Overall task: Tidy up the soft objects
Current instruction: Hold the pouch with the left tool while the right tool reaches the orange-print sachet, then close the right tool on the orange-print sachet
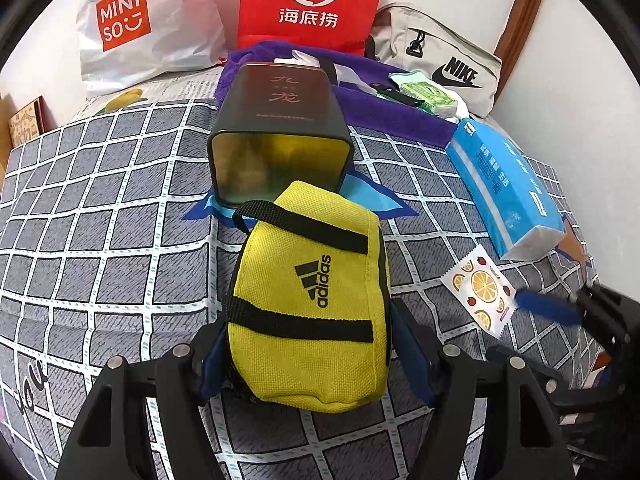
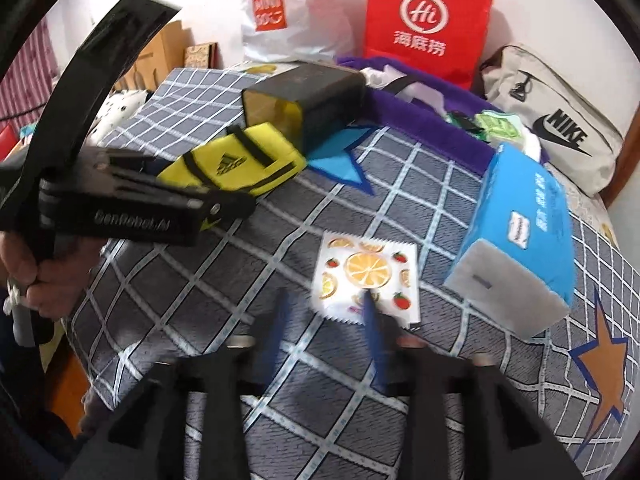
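A yellow Adidas pouch (image 1: 308,320) with black straps lies on the grey chequered bedcover (image 1: 100,220). My left gripper (image 1: 310,356) is shut on it, a blue pad pressing each side. The pouch (image 2: 240,160) shows again in the right wrist view, in front of the tin's mouth. A flat packet printed with orange slices and strawberries (image 2: 368,276) lies on the cover to the right. My right gripper (image 2: 326,320) hovers at its near edge, open and blurred, with nothing between the fingers; one blue fingertip (image 2: 370,308) overlaps the packet's lower edge.
A black tin (image 1: 280,136) lies on its side, its open mouth facing the pouch. A blue tissue pack (image 1: 504,192) lies at the right. Behind are a purple towel (image 1: 400,116), a Nike bag (image 1: 440,64), a red paper bag (image 1: 312,0) and a white Miniso bag (image 1: 140,20).
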Tool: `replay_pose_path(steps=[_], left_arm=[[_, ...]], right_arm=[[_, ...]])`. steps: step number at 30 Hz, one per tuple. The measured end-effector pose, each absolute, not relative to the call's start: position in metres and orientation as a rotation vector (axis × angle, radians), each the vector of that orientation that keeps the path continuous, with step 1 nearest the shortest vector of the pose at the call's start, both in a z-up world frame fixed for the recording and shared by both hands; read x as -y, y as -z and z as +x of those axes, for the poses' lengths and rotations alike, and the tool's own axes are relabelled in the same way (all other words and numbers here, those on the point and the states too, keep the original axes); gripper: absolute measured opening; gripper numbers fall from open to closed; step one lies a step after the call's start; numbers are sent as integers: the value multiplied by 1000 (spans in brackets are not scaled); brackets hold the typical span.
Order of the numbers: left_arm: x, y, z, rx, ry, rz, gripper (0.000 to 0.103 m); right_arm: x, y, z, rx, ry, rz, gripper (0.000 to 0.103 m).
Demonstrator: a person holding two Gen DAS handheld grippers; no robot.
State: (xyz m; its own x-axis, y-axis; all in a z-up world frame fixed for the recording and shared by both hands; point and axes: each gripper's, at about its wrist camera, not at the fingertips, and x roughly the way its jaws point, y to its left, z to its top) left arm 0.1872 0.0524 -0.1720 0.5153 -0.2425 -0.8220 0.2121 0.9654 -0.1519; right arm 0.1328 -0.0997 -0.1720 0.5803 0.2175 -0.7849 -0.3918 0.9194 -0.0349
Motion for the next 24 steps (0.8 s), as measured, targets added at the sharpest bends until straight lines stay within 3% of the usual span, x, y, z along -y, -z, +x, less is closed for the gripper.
replay_pose_path(steps=[24], left_arm=[[-47, 175, 189, -995, 276, 0, 70]], right_arm=[[120, 192, 185, -998, -240, -37, 63]])
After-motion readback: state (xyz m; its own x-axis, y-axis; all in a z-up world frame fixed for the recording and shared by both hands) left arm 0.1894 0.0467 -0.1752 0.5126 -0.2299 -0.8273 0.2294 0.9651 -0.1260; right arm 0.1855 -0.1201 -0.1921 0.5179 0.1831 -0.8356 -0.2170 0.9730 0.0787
